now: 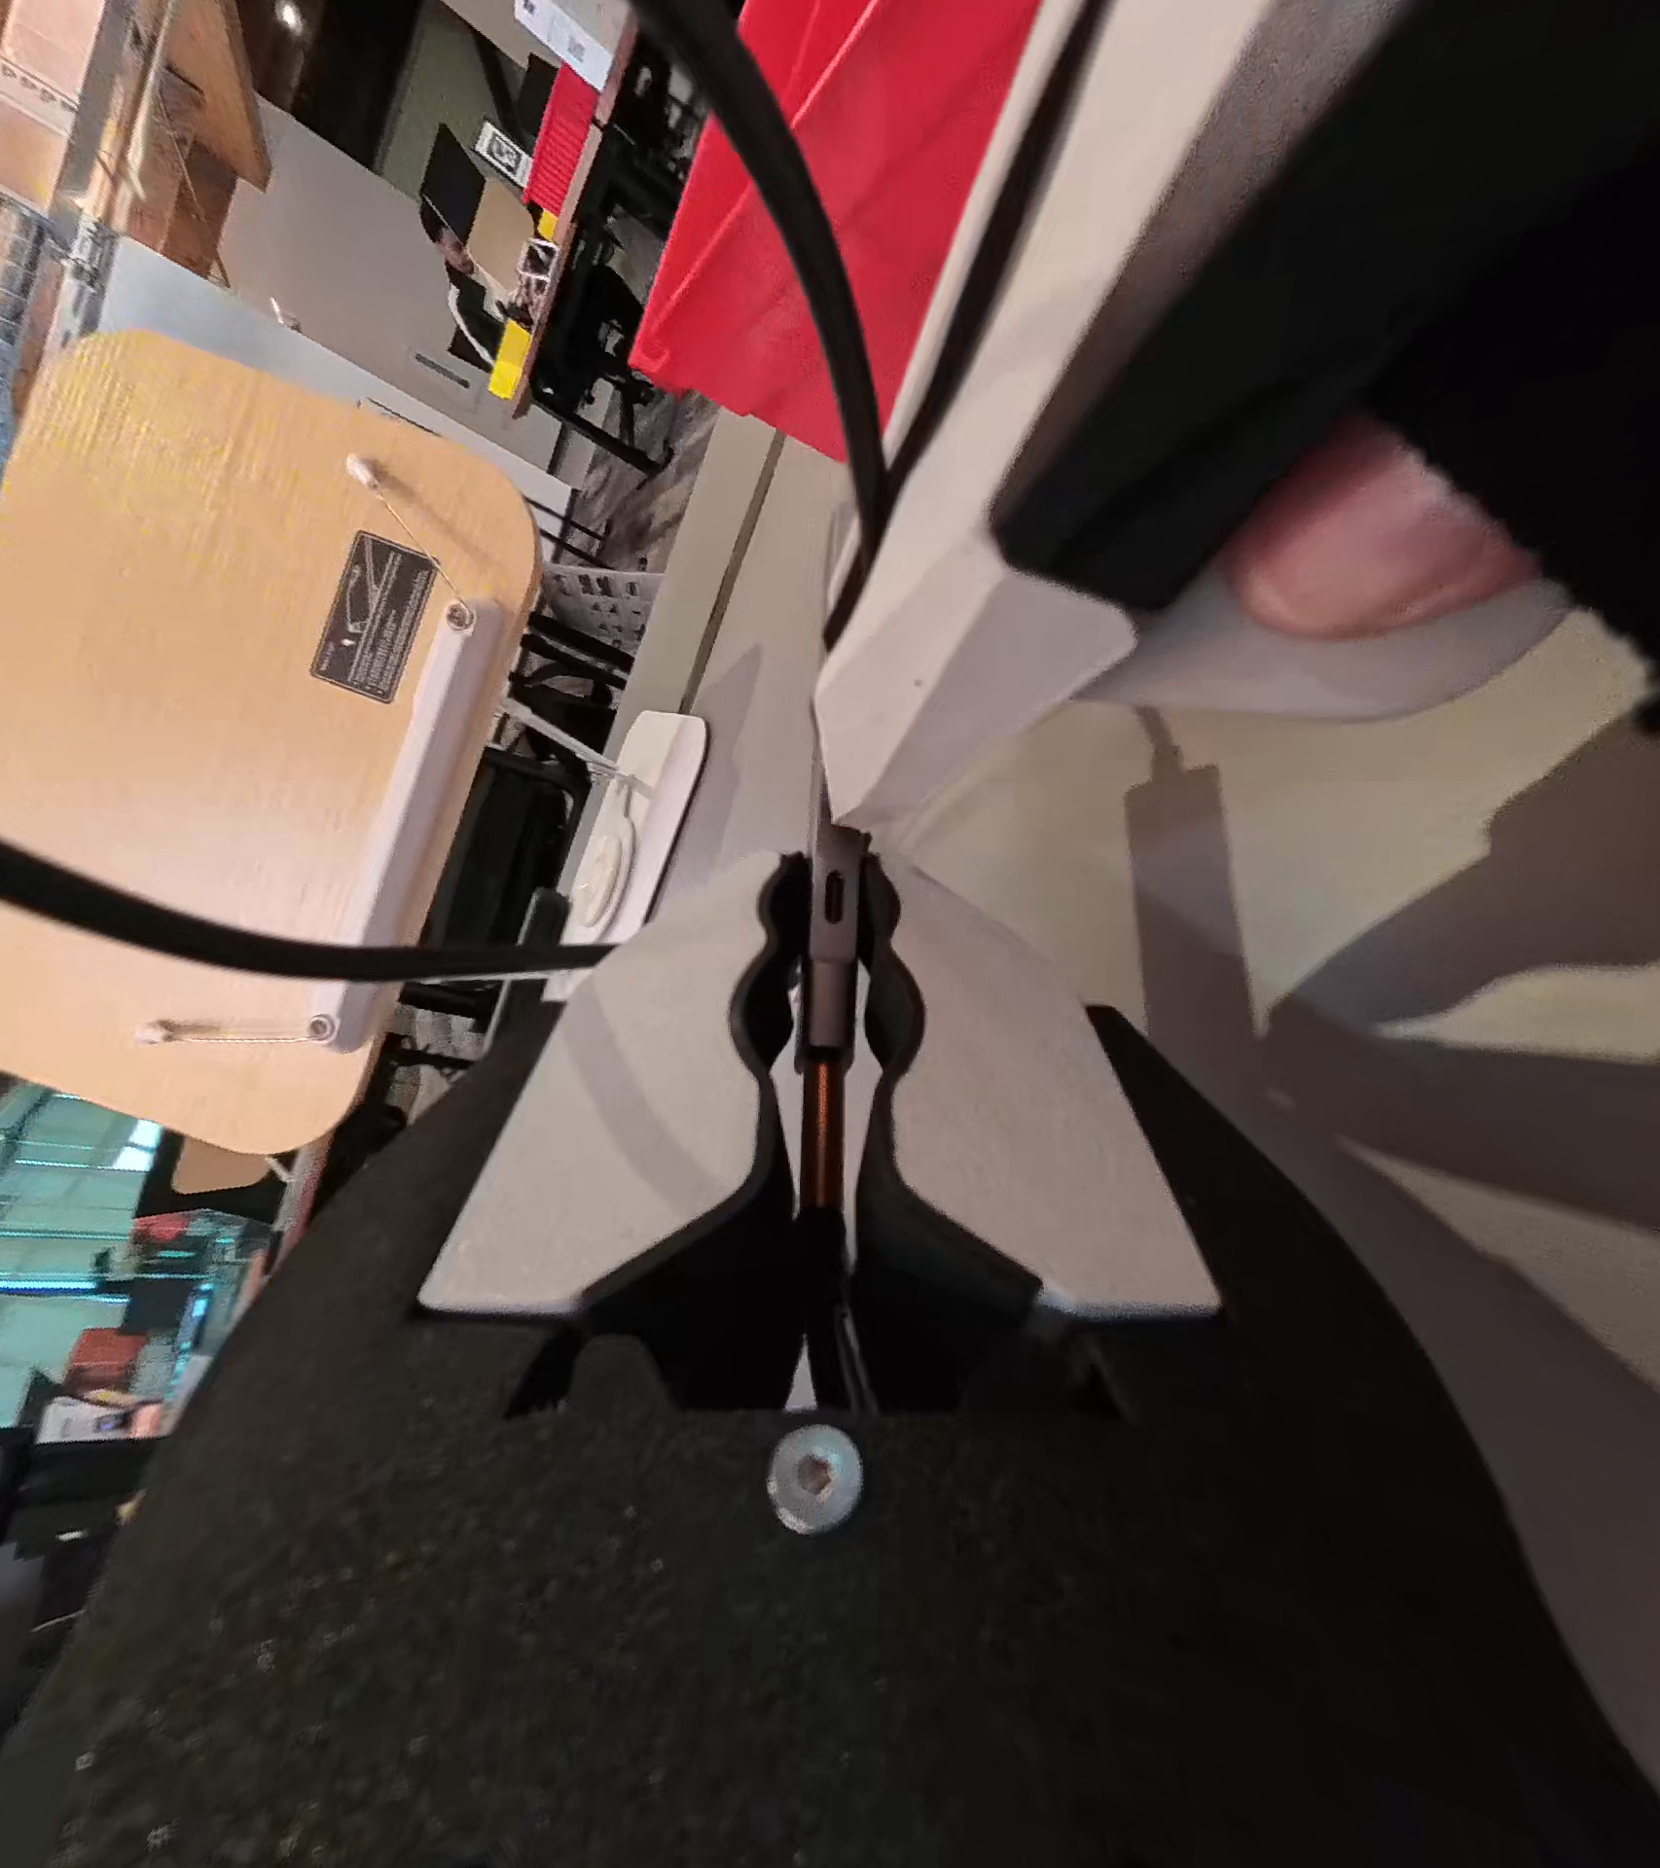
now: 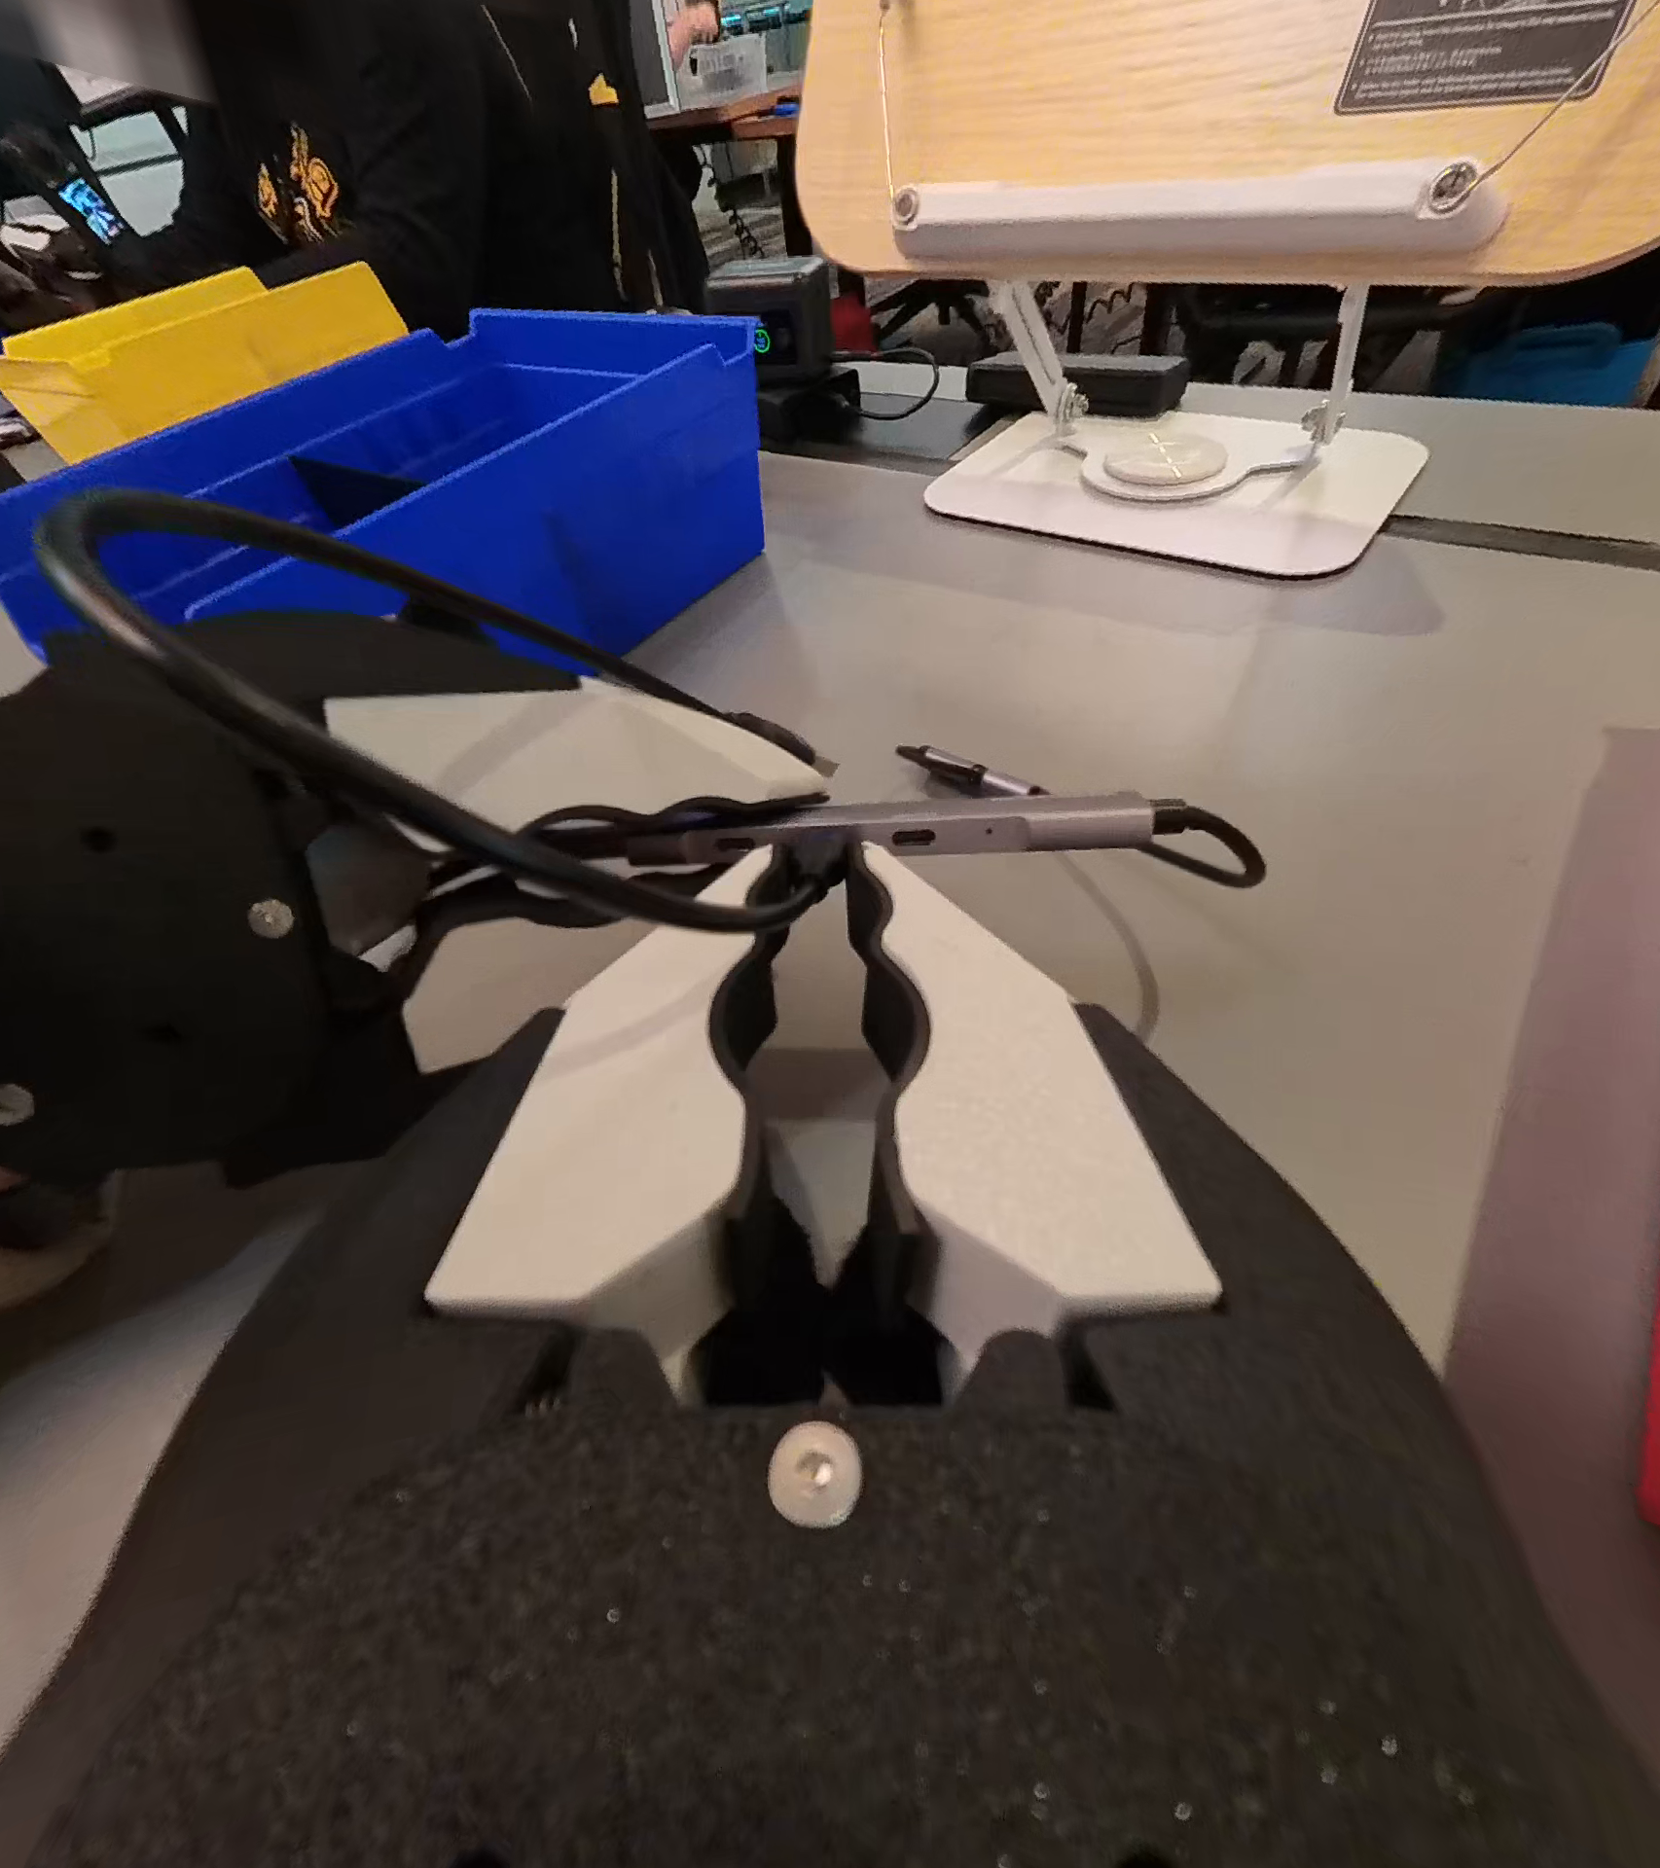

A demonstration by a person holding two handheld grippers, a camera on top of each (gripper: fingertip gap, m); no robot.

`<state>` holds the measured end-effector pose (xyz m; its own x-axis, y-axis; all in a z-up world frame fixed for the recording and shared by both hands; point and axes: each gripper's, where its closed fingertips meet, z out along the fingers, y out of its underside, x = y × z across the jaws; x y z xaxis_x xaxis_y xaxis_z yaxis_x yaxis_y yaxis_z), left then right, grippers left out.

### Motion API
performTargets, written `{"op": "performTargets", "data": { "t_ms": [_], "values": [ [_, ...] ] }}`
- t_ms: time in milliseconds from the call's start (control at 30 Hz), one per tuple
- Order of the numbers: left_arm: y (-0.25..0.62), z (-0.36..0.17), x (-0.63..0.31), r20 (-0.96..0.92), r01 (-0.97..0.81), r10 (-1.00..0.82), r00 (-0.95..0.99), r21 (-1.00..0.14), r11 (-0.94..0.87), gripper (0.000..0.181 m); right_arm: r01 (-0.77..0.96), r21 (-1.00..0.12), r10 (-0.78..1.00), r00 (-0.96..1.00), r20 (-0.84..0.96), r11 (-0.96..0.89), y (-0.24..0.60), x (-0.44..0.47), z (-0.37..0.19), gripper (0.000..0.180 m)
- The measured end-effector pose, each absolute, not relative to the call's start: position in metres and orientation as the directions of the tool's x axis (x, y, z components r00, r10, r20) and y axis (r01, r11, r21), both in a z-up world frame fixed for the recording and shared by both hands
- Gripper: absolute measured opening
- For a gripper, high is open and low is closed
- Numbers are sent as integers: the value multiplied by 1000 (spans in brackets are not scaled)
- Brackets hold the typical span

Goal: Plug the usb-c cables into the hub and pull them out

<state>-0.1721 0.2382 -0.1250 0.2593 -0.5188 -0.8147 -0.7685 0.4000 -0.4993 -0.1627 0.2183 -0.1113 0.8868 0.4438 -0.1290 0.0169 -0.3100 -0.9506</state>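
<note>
Hub (image 1: pixel 831 950): in the left wrist view this thin grey stick is seen end-on, pinched tight between the two fingers of the left gripper (image 1: pixel 831 910), with a black cable (image 1: pixel 230 935) running off to the left in front of a wooden stand (image 1: pixel 199 728), and the right gripper (image 1: pixel 967 647) sits just above the hub. In the right wrist view the hub (image 2: pixel 967 824) is held up over the grey table (image 2: pixel 1261 768), the left gripper (image 2: pixel 806 783) holds its left end, and the right gripper (image 2: pixel 811 869) is closed on a black plug (image 2: pixel 811 857) under the hub, while a blue bin (image 2: pixel 502 485) sits farther back.
</note>
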Motion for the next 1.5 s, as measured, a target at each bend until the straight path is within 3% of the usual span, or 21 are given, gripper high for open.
{"op": "performTargets", "data": {
  "t_ms": [167, 233, 433, 667, 733, 767, 867, 933, 1000, 1200, 1333, 1500],
  "values": [
    [231, -130, -179, -853, -753, -499, 154, -429, 499, 9, -25, -923, 511, 827, -235, -383, 220, -171, -117, 10],
    [223, -130, -184, -845, -708, -517, 139, -450, 544, 9, -24, -905, 579, 762, -292, -425, 213, -178, -119, 10],
    [215, -133, -193, -899, -717, -425, 104, -364, 595, 10, 91, -895, 668, 699, -254, -436, 203, -192, -124, 10],
    [238, -133, -196, -786, -775, -557, 267, -519, 361, 9, 84, -925, 574, 803, -158, -371, 222, -189, -122, 10],
    [271, -150, -234, -780, -858, -533, 327, -482, 179, 10, 59, -951, 530, 840, -117, -303, 222, -180, -105, 10],
    [286, -152, -256, -740, -843, -538, 403, -529, 96, 10, 22, -958, 503, 854, -132, -288, 221, -167, -95, 10],
    [267, -95, -247, -767, -767, -455, 452, -595, 240, 10, -32, -948, 528, 824, -203, -316, 213, -143, -89, 10],
    [248, -104, -224, -797, -787, -477, 370, -542, 294, 10, -98, -929, 542, 788, -291, -357, 214, -137, -85, 10],
    [235, -121, -208, -756, -769, -554, 349, -569, 292, 10, -96, -916, 546, 777, -313, -389, 215, -131, -77, 10],
    [231, -136, -199, -741, -741, -583, 334, -589, 323, 9, 134, -915, 389, 921, -27, -381, 225, -42, -20, 10],
    [223, -142, -191, -739, -736, -600, 306, -583, 343, 9, 321, -770, 90, 940, 328, -552, 238, 64, -15, 10],
    [217, -148, -189, -757, -751, -603, 252, -546, 372, 10, 320, -564, -34, 849, 528, -761, 245, 142, -51, 10]
  ]
}}
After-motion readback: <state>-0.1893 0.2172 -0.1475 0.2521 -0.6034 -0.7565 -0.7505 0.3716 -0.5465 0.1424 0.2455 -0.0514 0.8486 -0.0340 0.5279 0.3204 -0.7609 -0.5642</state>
